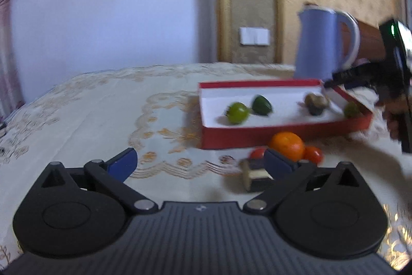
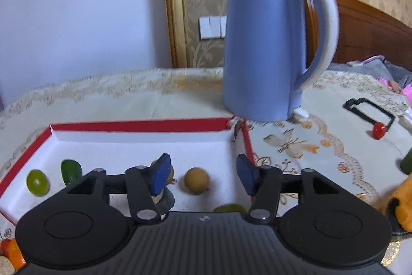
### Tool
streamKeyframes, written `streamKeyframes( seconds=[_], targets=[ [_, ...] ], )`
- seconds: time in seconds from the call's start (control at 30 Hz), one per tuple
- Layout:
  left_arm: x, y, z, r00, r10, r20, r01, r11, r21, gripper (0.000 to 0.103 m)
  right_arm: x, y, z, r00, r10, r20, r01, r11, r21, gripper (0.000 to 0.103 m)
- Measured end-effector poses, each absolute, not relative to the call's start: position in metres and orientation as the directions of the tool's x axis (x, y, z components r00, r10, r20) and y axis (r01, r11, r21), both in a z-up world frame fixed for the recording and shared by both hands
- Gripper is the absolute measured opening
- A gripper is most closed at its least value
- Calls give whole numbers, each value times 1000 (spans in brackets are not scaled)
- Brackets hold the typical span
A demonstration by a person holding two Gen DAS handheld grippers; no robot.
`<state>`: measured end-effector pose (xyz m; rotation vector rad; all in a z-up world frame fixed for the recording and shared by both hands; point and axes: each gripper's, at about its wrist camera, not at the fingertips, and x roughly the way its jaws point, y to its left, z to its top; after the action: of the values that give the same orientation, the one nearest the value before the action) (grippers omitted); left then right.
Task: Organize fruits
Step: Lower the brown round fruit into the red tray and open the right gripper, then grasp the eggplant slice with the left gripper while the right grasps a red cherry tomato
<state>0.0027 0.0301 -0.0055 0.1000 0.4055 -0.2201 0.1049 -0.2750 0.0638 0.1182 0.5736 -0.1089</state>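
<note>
1. We see the table (image 1: 77,105) under its embroidered cloth filling the middle of both views; in the left wrist view its far edge curves across mid-frame and the cloth is bare on the left half.
2. The blue kettle (image 2: 260,48) stands just behind the box's far right corner, upper centre of the right wrist view.
3. The red box (image 2: 139,126) with a white floor lies at lower left of the right wrist view; its right wall runs just beside our right fingertip.
4. Our right gripper (image 2: 203,175) hangs over the box's right end, jaws wide and empty, with a round brown fruit (image 2: 196,180) between the fingers in the frame.
5. Our left gripper (image 1: 199,164) sits at lower centre of its view, jaws wide and empty, in front of the box's near wall.
6. An orange (image 1: 286,145) lies outside that wall, just past the left gripper's right fingertip, with tomatoes (image 1: 312,154) touching either side.
7. Inside the box's left end lie a pale green fruit (image 2: 37,182) and a dark green one (image 2: 70,171).
</note>
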Motion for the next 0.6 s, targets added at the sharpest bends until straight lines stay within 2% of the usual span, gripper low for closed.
streamKeyframes(
  seconds=[0.07,0.17,0.2,0.27,0.37,0.5,0.6],
  targets=[
    [1,23,-5,885,-215,-412,269,960,75,103,90,-273,71,846,-45,-532,116,988,102,58],
    [3,15,-4,843,-286,-456,338,940,36,103,56,-259,80,871,16,-491,55,990,131,76],
    [5,12,-4,832,-290,-473,343,939,28,103,45,-254,82,880,39,-474,29,990,136,78],
    [9,5,-7,824,-265,-500,327,944,39,101,27,-244,84,885,89,-457,-23,989,149,79],
    [14,-5,-11,825,-217,-523,298,952,75,92,4,-234,84,893,99,-439,-32,987,157,79],
    [16,-12,-13,818,-214,-533,304,949,86,91,-20,-220,78,906,43,-422,-3,995,97,83],
    [14,-19,-13,833,-194,-517,302,944,131,91,-30,-218,71,903,56,-427,-9,994,112,83]
  ],
)
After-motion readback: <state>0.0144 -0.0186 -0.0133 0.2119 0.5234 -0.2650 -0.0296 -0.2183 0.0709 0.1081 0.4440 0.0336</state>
